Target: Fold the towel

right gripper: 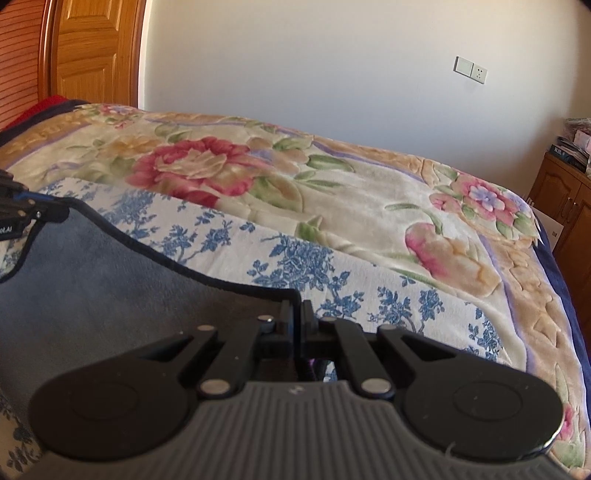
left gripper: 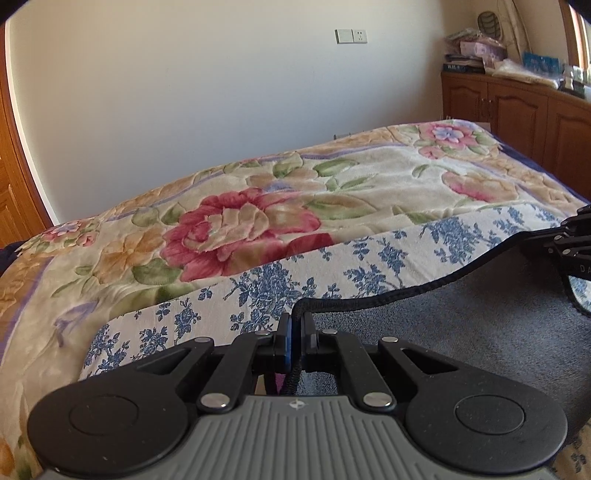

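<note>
- Grey-blue terry with a dark bound hem made up the towel, which hung lifted between the two tools above the bed.
- Left tool was clenched on the towel's hem at one corner, its jaws pressed nearly together with the dark edge caught between them.
- Right tool was likewise clamped on the hem at the other corner, jaws all but closed on the cloth.
- Each tool showed at the edge of the other's view, with the hem sagging in a shallow curve between them.
- Under the towel lay a white cloth printed with blue flowers, spread on the bed's floral blanket.
- A wooden cabinet stood beyond the bed's far corner, with boxes and bags piled on top of it, not inside; its doors were shut.
- A switch plate sat on the wall, and a wooden door stood past the bed.
</note>
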`<state>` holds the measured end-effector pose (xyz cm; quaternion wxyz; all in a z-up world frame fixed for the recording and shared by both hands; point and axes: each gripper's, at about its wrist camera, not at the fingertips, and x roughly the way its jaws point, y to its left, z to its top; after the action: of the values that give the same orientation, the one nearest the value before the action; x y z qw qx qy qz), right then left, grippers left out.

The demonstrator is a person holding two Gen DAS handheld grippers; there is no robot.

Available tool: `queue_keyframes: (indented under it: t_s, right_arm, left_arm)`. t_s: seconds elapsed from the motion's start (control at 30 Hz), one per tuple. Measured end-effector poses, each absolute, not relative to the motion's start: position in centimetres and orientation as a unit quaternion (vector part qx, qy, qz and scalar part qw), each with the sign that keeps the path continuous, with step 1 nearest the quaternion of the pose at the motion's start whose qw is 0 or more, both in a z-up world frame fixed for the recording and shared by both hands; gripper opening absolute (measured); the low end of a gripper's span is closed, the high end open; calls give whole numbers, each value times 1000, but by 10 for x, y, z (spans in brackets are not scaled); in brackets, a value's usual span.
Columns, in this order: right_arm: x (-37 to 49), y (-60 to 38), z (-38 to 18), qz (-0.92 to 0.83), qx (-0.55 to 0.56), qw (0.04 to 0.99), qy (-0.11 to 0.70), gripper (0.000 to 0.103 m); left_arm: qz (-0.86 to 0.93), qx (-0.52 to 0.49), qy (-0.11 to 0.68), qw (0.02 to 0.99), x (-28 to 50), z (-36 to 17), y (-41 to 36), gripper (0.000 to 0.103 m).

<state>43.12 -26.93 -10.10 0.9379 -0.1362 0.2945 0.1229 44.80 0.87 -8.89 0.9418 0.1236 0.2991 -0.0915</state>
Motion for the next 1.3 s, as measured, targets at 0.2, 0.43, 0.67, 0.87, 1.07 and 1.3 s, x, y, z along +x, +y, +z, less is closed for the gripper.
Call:
queue_keyframes:
  t_s: [0.2, 0.43, 0.67, 0.87, 1.07, 1.3]
  right_arm:
    - [433, -268, -106, 119, -138, 936, 302, 4]
    - [432, -269, -109, 116, -131, 934, 310, 21]
    - [426, -272, -102, 116, -123, 937, 305, 53]
    - [412, -271, -92, 120, -109, 939, 302, 56]
    - [391, -269, -75, 126, -95, 943, 294, 59]
    - [368, -267, -45, 124, -79, 949, 279, 64]
  left_arm:
    - [-94, 108, 305, 941, 452, -91, 11, 6]
    - [-97, 121, 294, 943, 449, -91, 5, 17]
    - [-102, 122, 277, 948, 440, -85, 1, 53]
    - [-105, 118, 260, 953, 426, -71, -2, 78]
    - [-109, 90, 262, 955, 412, -50, 1, 85]
    - [-113, 97, 250, 957, 387, -18, -3, 88]
